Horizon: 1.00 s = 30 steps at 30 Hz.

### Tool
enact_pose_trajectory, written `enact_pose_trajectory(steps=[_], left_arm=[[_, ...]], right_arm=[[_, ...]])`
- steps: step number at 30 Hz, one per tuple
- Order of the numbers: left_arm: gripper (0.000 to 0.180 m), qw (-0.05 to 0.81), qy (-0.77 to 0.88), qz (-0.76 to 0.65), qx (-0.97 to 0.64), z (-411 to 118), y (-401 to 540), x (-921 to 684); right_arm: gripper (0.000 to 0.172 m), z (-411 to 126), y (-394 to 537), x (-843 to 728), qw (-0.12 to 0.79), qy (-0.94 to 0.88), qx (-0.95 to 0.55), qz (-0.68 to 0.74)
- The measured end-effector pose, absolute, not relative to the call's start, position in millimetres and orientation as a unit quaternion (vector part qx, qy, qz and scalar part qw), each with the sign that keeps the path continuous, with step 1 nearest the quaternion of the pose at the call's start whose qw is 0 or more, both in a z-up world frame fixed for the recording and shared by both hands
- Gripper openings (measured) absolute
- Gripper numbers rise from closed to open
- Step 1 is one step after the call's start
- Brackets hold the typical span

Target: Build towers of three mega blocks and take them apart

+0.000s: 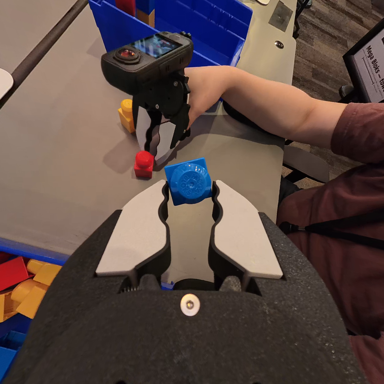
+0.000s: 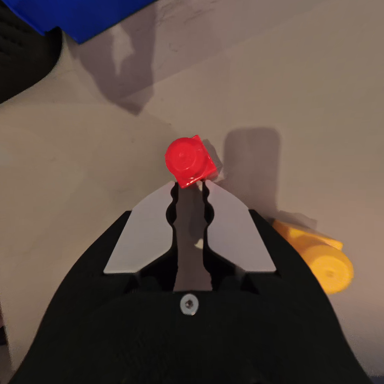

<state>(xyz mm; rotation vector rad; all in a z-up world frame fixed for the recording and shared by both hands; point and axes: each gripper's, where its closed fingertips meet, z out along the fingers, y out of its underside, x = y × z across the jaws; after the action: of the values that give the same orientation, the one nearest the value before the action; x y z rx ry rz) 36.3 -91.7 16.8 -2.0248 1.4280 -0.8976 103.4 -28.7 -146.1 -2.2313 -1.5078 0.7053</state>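
1. No tower stands on the worktop (image 1: 62,145): three single-stud plastic mega blocks are in play, all separate, so the build looks to be at its very start, or a tower has just been taken apart; I cannot tell which.
2. The left gripper (image 1: 190,190) has its fingers clamped on the blue plastic block (image 1: 188,180), stud facing the camera, with both fingertips against the block's sides. It appears lifted clear of the surface.
3. The right gripper (image 2: 190,185) points down at the small red plastic block (image 2: 187,161), which sits upright on the worktop. Its fingers stand a narrow gap apart, with the tips right at the block's near edge and not around it, so the red block is not yet held.
4. The yellow plastic block (image 1: 126,115) waits on the worktop behind the right gripper, well apart from the red one.
5. Left to do, if this is a build: seat one block, press a second on its stud, then a third, and later pull them apart.
6. The worktop is a smooth, matte grey-beige table. A blue plastic divided bin (image 1: 207,31) stands at its far side, holding what looks like a stacked tower, and another blue bin (image 1: 25,278) of loose red and yellow blocks sits near the left gripper.
7. Beyond lie patterned carpet (image 1: 332,27) and a framed sign (image 1: 365,60).
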Motion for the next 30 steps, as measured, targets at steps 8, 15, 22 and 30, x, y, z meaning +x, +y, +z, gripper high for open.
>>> enact_pose_trajectory(steps=[8,15,22,30], left_arm=[[0.04,0.245,0.526,-0.327,-0.746,13.6,-91.6,37.2],[0.04,0.251,0.522,-0.331,-0.745,16.9,-89.9,33.7],[0.04,0.267,0.515,-0.333,-0.743,16.9,-79.8,34.3],[0.039,0.216,0.537,-0.321,-0.75,-12.1,-82.9,53.5]], right_arm=[[0.046,-147.9,-31.4,84.5,0.213,-0.549,-0.767,0.255],[0.055,-146.9,-21.0,65.6,0.303,-0.558,-0.724,0.268],[0.037,-114.7,-48.3,52.5,0.281,-0.553,-0.682,0.386],[0.037,-68.2,-104.7,64.0,0.159,-0.576,-0.664,0.448]])
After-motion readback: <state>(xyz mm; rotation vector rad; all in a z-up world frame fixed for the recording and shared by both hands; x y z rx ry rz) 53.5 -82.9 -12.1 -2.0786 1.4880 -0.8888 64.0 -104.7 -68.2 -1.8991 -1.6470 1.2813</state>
